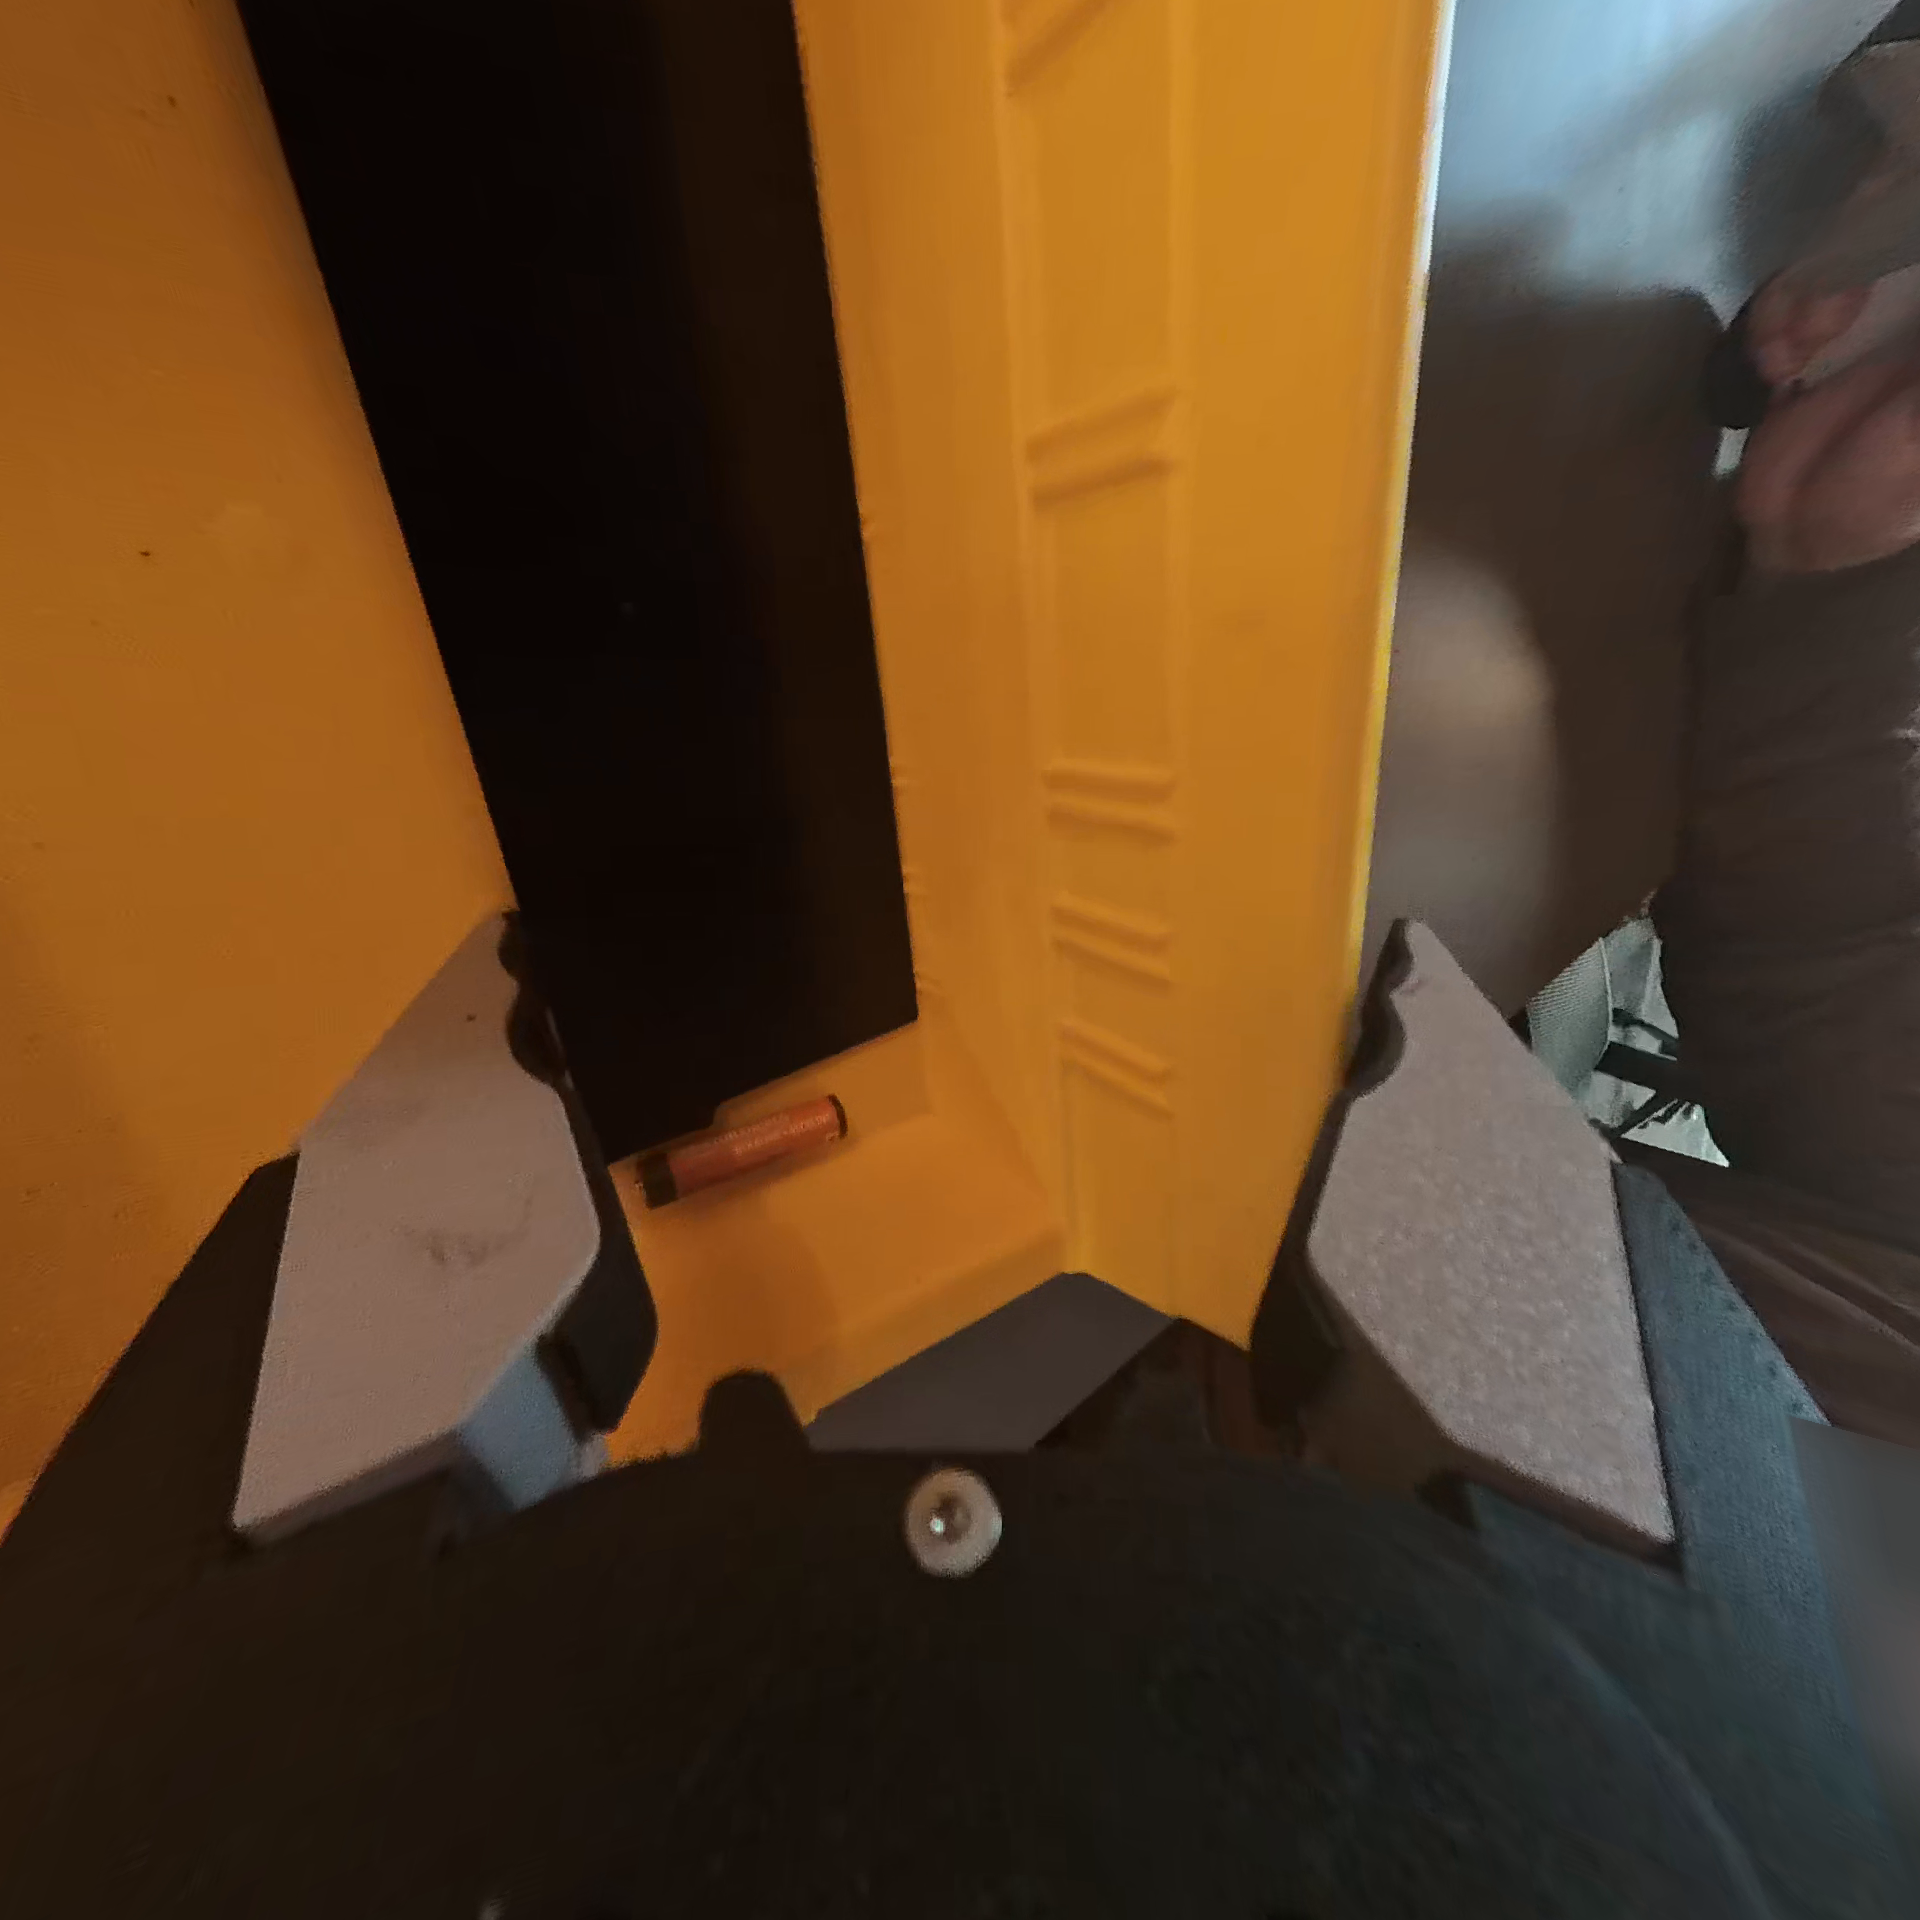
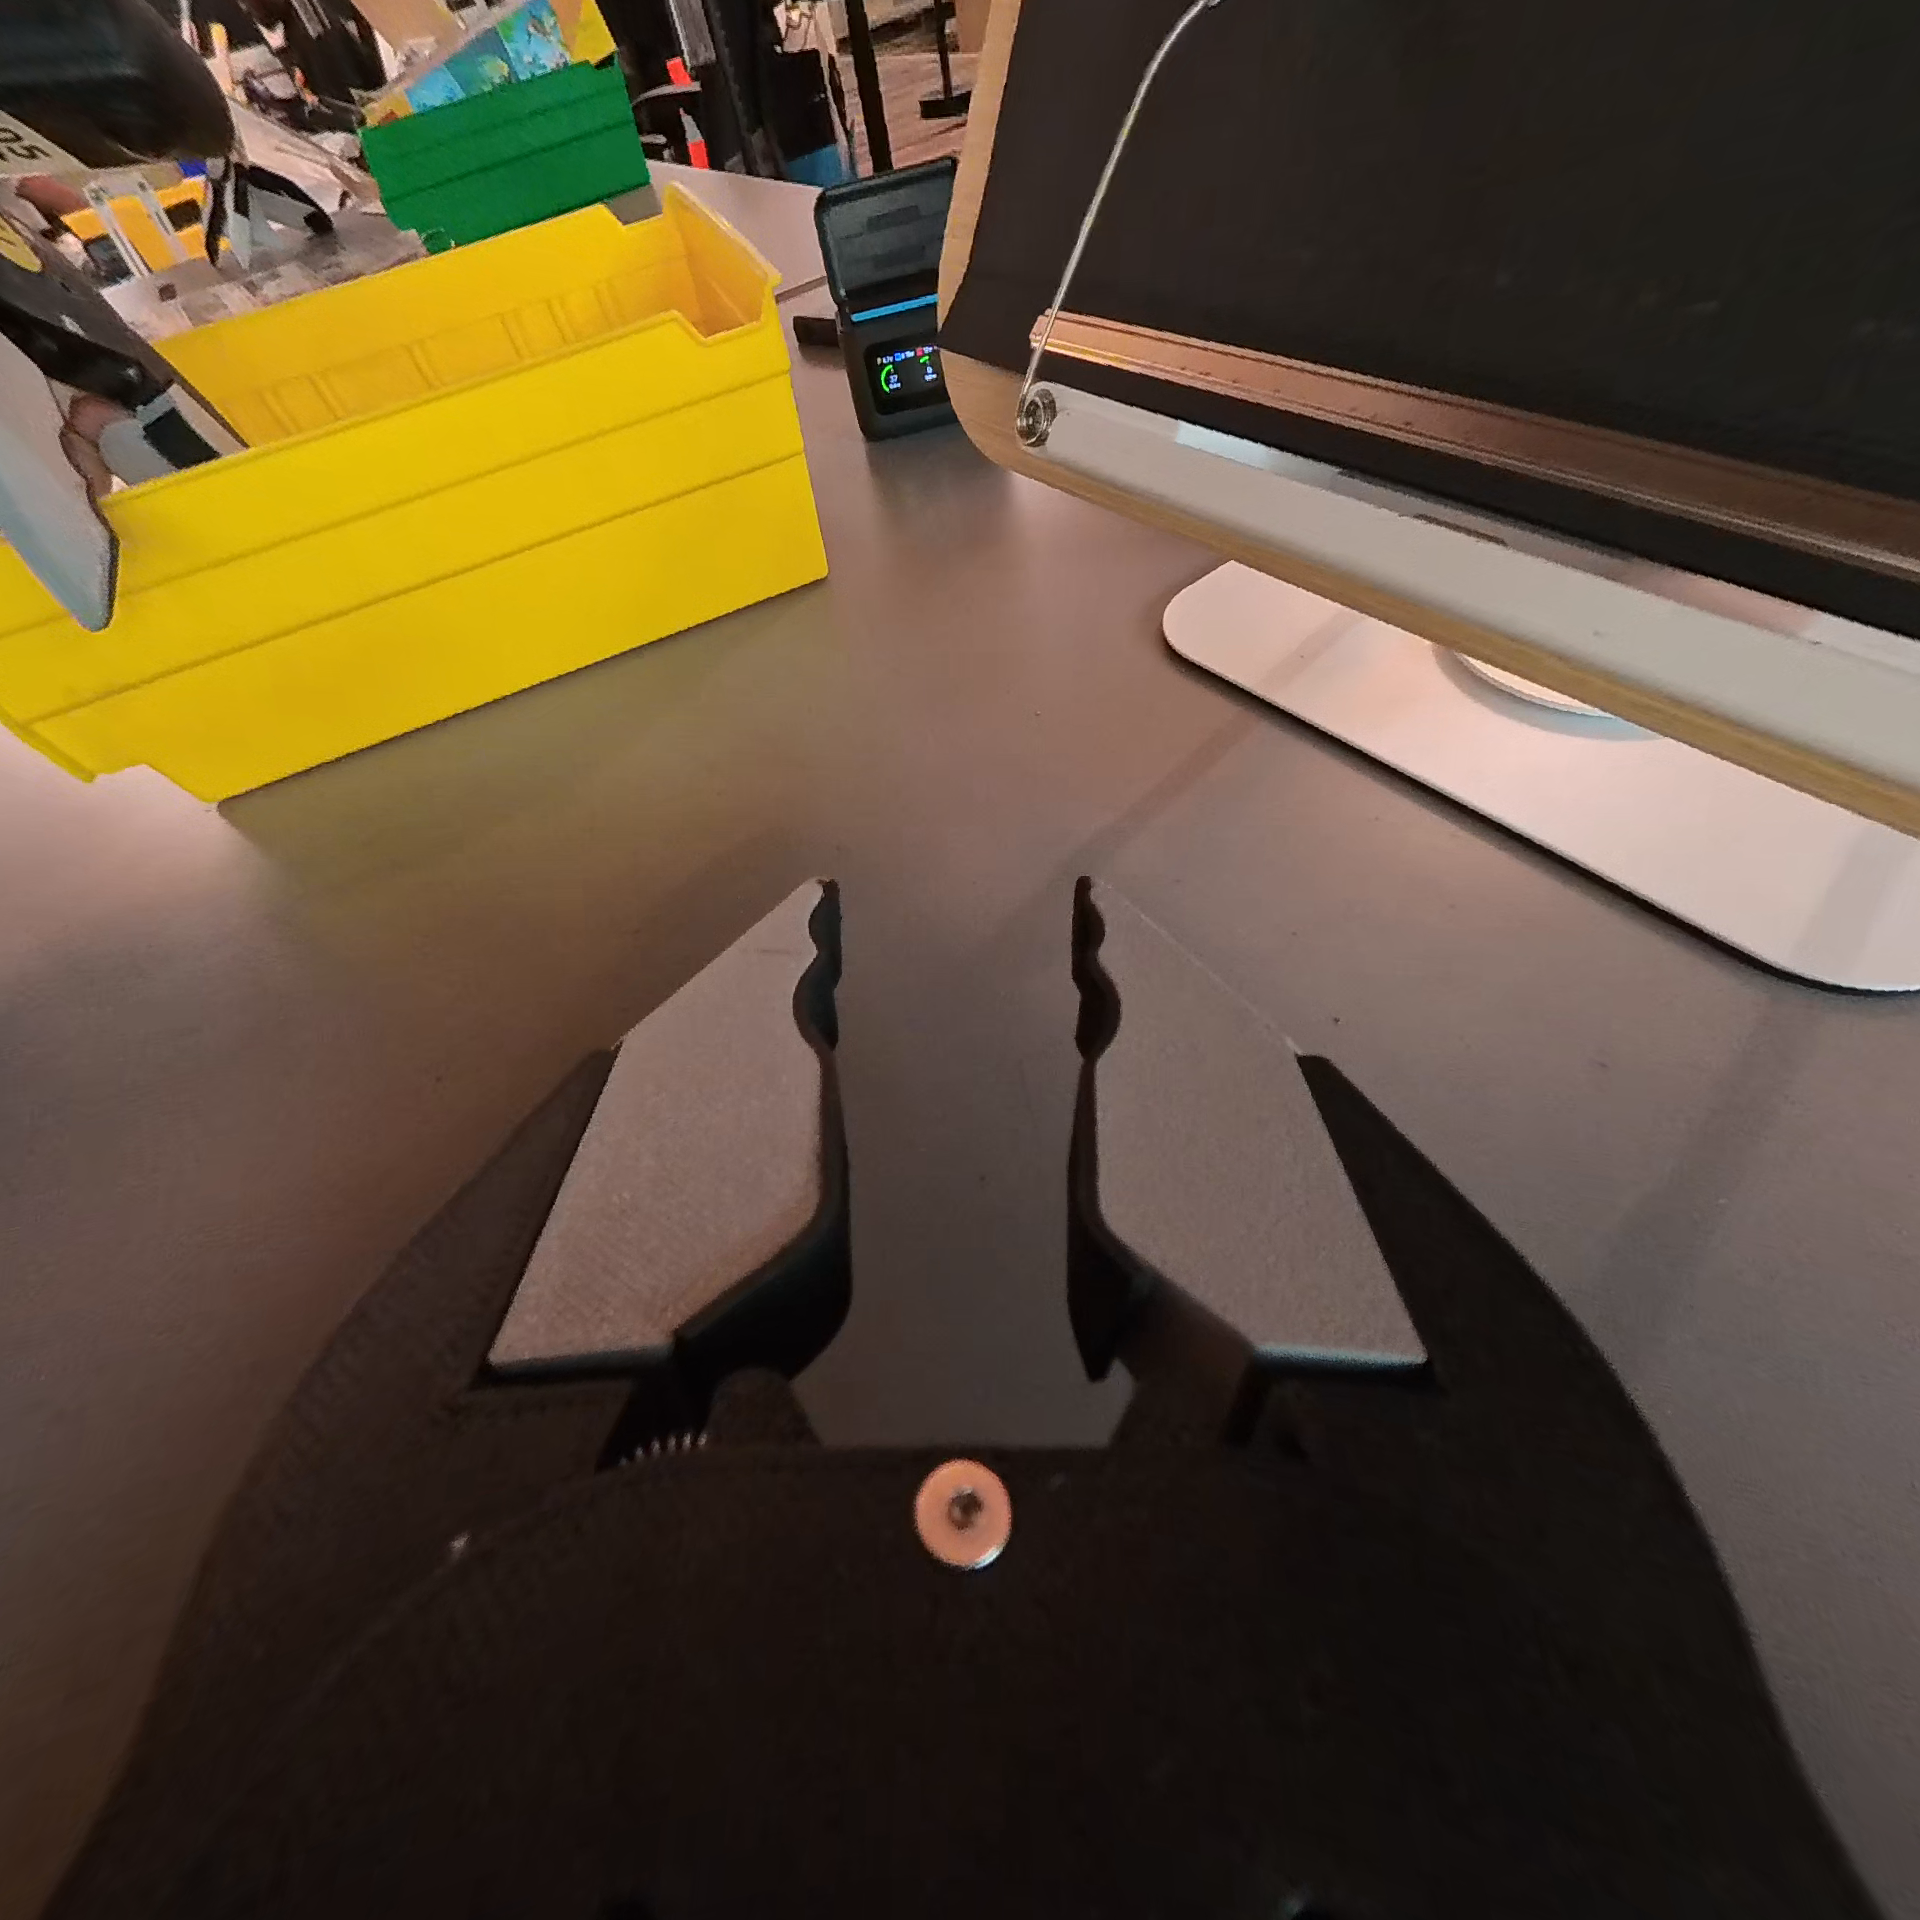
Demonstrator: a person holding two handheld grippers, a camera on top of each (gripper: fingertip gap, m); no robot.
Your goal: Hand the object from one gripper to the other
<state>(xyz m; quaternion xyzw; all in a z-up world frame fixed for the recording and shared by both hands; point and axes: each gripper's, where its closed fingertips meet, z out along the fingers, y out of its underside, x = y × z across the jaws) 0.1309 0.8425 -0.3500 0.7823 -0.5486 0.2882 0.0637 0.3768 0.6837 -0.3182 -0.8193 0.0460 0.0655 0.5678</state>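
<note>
A small orange-and-black battery (image 1: 743, 1148) lies on the floor of a yellow bin (image 1: 1195, 623), against the near end of a flat black sheet (image 1: 582, 520). My left gripper (image 1: 956, 930) is open wide and empty, reaching down into the bin corner, with the battery low between its fingers. Its left finger is inside the bin and its right finger sits at the bin's side wall. My right gripper (image 2: 954, 886) is open and empty, low over the grey table (image 2: 935, 727). The right wrist view shows the yellow bin (image 2: 468, 540) at the left with the left gripper (image 2: 62, 499) at its near end.
A monitor (image 2: 1455, 260) on a silver stand base (image 2: 1558, 748) fills the right. A small black device with a lit screen (image 2: 899, 312) stands behind the bin. A green bin (image 2: 499, 145) is farther back. A person's hand (image 1: 1829, 416) shows, blurred, at the right.
</note>
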